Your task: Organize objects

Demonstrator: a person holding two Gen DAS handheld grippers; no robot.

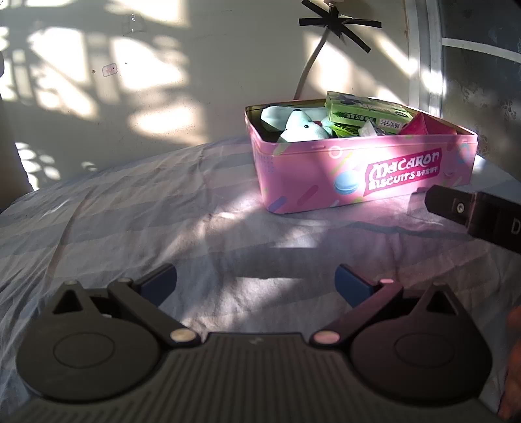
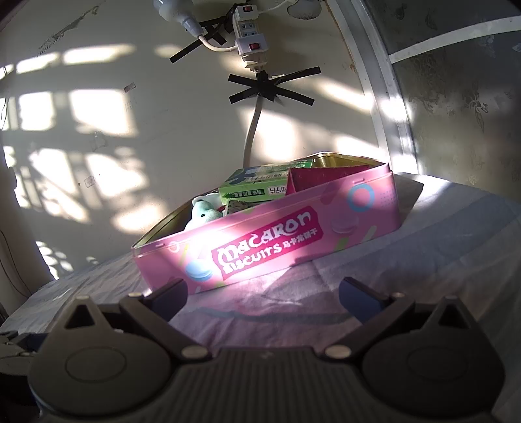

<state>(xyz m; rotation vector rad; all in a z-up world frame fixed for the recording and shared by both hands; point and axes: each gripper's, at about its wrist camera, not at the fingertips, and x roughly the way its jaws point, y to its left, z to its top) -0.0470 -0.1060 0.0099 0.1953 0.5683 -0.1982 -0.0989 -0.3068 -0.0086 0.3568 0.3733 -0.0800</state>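
Left gripper (image 1: 255, 283) black, ribbed body, blue-tipped jaws, silver rivets; right gripper (image 2: 262, 294) alike

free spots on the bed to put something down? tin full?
Bare sheet left of the pink tin, and between the tin and the left gripper. Inside is crowded: plush toy, green boxes, red box.

The pink tin (image 1: 358, 169) hides the lower parts of everything inside it: the pale plush toy (image 1: 302, 127), the green boxes (image 1: 364, 114) and the red packet (image 1: 420, 125) show only above its rim. A small dark wrapper (image 2: 239, 205) at the tin's 12 o'clock rim in the right wrist view is too shaded to identify. The right hand-held gripper (image 1: 475, 216) is cut off at 3 o'clock in the left wrist view. The power strip (image 2: 249, 31) is cropped at 12 o'clock.
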